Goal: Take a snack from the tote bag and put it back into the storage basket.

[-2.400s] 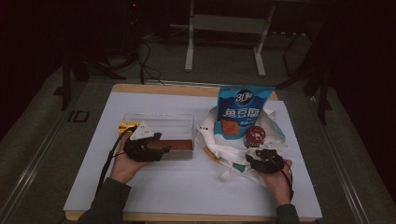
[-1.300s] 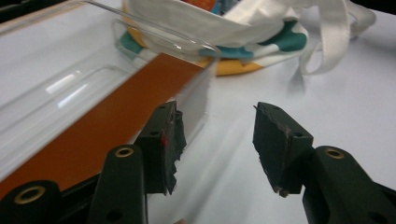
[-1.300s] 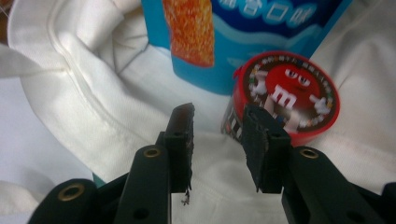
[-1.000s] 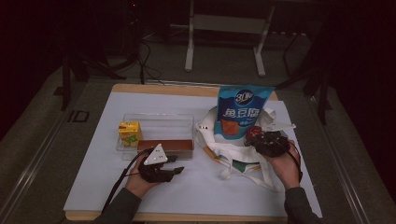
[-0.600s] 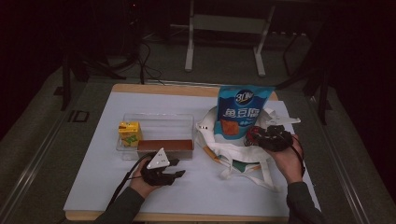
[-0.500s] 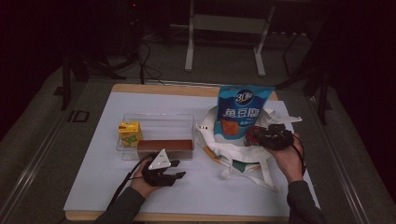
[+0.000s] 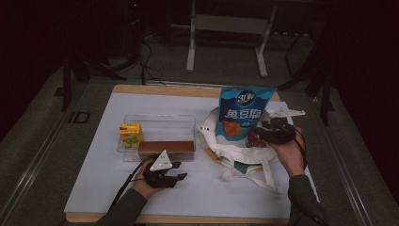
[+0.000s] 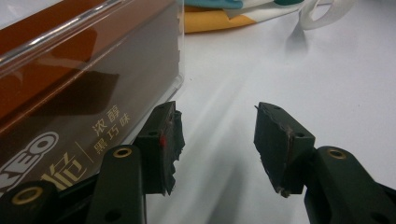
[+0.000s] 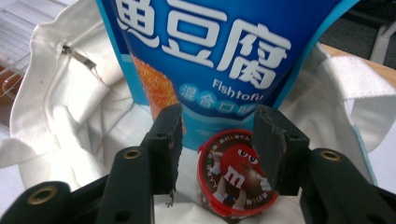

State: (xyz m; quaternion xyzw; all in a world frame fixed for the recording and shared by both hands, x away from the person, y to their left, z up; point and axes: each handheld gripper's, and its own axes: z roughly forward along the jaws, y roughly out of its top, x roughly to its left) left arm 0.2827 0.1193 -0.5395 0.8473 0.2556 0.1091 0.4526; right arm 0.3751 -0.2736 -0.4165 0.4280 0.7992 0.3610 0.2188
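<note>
Red M&M's tub (image 9: 237,179) below blue "Fishtofu" pouch (image 9: 219,51)

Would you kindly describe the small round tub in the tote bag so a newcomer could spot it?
Find the white tote bag on the table's right side. Inside, before the tall blue snack pouch, sits the tub: round, red-rimmed, with a red cartoon candy character on its lid.

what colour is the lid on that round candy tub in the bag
Red, with a cartoon candy figure, on the candy tub; it shows best in the right gripper view.
</note>
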